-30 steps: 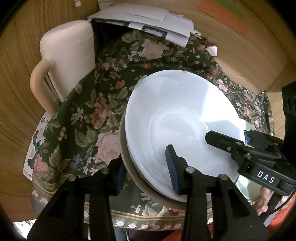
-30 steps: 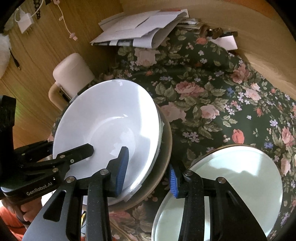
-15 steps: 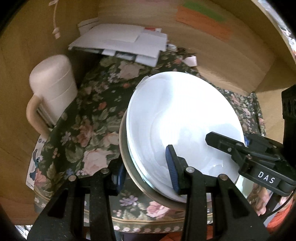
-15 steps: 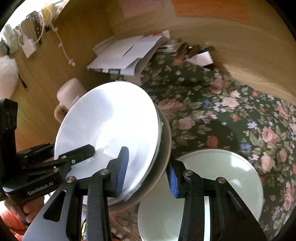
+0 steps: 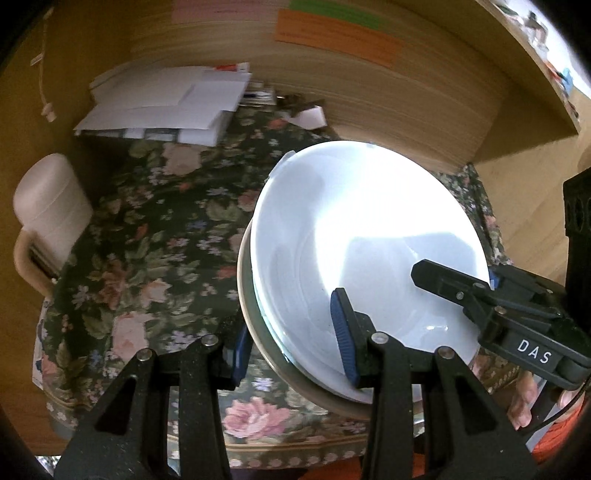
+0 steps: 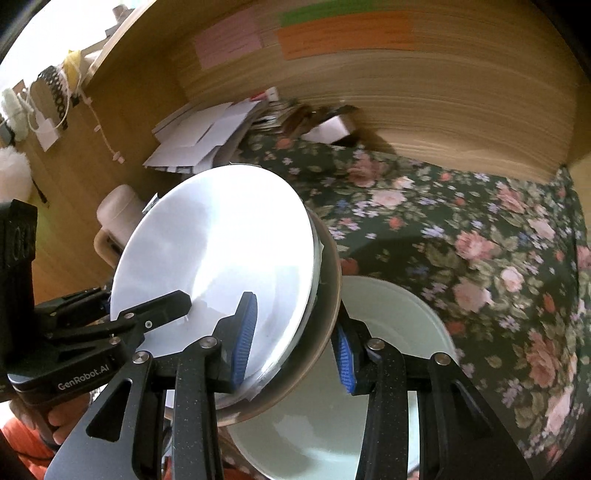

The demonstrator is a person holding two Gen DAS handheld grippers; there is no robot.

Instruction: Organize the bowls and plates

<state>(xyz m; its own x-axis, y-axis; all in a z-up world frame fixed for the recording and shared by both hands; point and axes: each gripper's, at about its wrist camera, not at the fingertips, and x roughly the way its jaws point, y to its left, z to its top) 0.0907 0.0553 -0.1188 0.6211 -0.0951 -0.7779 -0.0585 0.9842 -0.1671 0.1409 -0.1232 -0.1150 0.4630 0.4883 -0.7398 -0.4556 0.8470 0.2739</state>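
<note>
Held in the air over the flowered cloth point(image 5: 147, 240): a stack of dishes, a white plate point(image 5: 369, 240) on top and a tan plate point(image 5: 255, 332) under it, the whole stack tilted. Gripped on both sides at the near rim. Left gripper point(image 5: 291, 332) closed on the left edge of the stack, one blue pad point(image 5: 341, 332) pressed on the white face, the other pad under the tan rim. Right gripper point(image 6: 295, 339) closed on the right edge of the same stack, one blue pad point(image 6: 245, 332) on the white face, the other behind the tan rim. Each pair of tongs open only as wide as the two rims together.

Seen from the right wrist: directly below the stack, a pale green plate point(image 6: 388, 332) flat on the cloth, partly hidden by the stack. Cannot tell if anything lies between the two held plates, though a thin white edge shows there.

Behind the stack, at the far end of the cloth, a heap of white papers point(image 5: 166, 103). To the left of the stack, at the cloth's edge, a cream jug point(image 5: 48, 218) with handle. Beyond the cloth, a wooden wall point(image 5: 406, 92) with coloured paper notes point(image 5: 336, 35).
</note>
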